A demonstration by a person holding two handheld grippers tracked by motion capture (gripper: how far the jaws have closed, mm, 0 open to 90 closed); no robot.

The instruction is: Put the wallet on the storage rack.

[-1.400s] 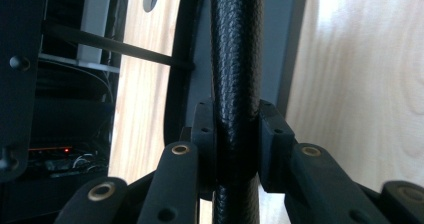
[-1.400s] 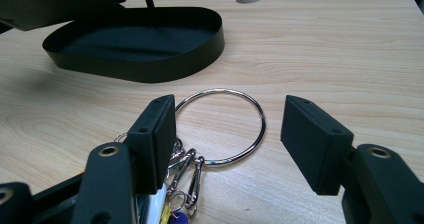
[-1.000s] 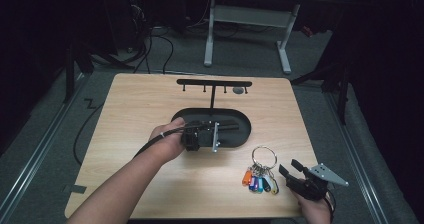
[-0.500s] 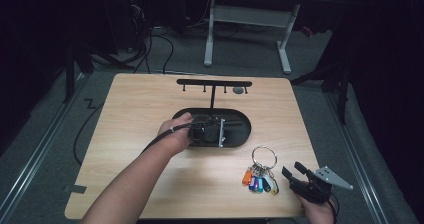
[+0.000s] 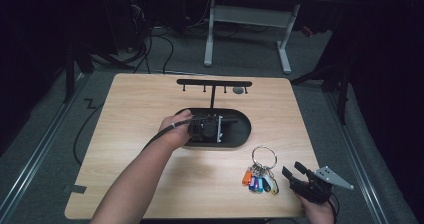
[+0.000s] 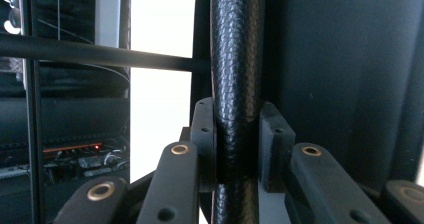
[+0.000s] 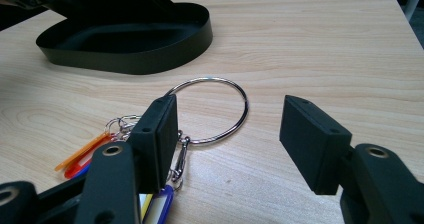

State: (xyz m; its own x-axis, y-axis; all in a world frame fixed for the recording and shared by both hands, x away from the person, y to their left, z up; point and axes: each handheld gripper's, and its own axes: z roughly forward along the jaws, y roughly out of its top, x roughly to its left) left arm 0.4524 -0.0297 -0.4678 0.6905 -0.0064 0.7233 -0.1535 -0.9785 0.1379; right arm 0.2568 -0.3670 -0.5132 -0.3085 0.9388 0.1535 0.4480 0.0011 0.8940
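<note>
A black key stand [image 5: 214, 82] rises on a thin post from a black oval tray [image 5: 240, 134] in the middle of the table. My left gripper [image 5: 207, 128] reaches low over that tray. In the left gripper view its pads [image 6: 204, 134] press from both sides on a black textured post [image 6: 235, 59], so my left gripper [image 6: 235, 144] is shut on it. A large steel key ring [image 5: 263, 157] with several coloured tags [image 5: 257, 181] lies near the front right. My right gripper [image 5: 292, 169] stands open just right of it. The key ring [image 7: 210, 111] lies on the table in front of my right gripper [image 7: 227, 139], untouched.
A small grey disc [image 5: 239, 90] lies on the wood beyond the tray. The table's front edge [image 5: 200, 216] runs close below my right hand. Cables and a white desk frame [image 5: 250, 19] stand on the floor behind the table.
My left hand has shifted a little farther over the tray and lower, jaws kept as they were. The right gripper and the key ring have not moved.
</note>
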